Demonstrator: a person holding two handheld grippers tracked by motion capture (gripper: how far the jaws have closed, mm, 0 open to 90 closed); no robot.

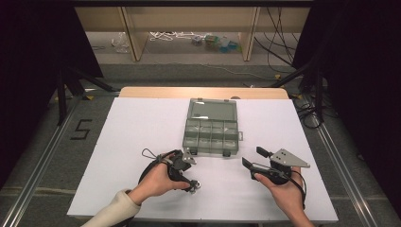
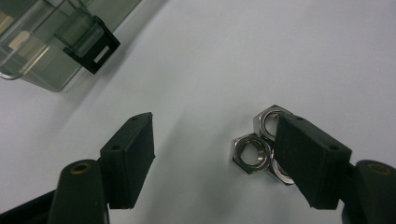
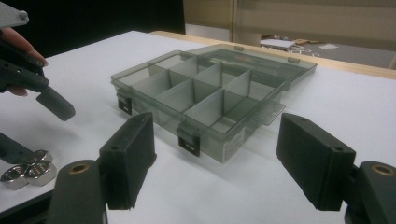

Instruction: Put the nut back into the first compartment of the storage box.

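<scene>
Steel hex nuts (image 2: 261, 147), three in a tight touching cluster, lie on the white counter (image 1: 132, 142) near its front edge, in front of the box (image 1: 211, 126). The left gripper (image 1: 191, 172) is lowered over them with its fingers (image 2: 128, 158) spread; one finger stands just beside the cluster and covers part of it, the other is apart on bare counter. No nut is pinched.

The box is grey translucent plastic, lid open and laid flat toward the far side, its tray split into small compartments with black latches on the front wall. It sits at the counter's middle, near the nuts but not touching them.

The right gripper (image 1: 253, 158) is held off to the right of the box, fingers (image 3: 128, 158) spread and empty, aimed toward the box's front corner.

The counter's white sheet covers a wooden top whose far edge shows bare. Around it: grey carpet, metal floor rails, black curtains at both sides, cables and a wooden frame beyond.
</scene>
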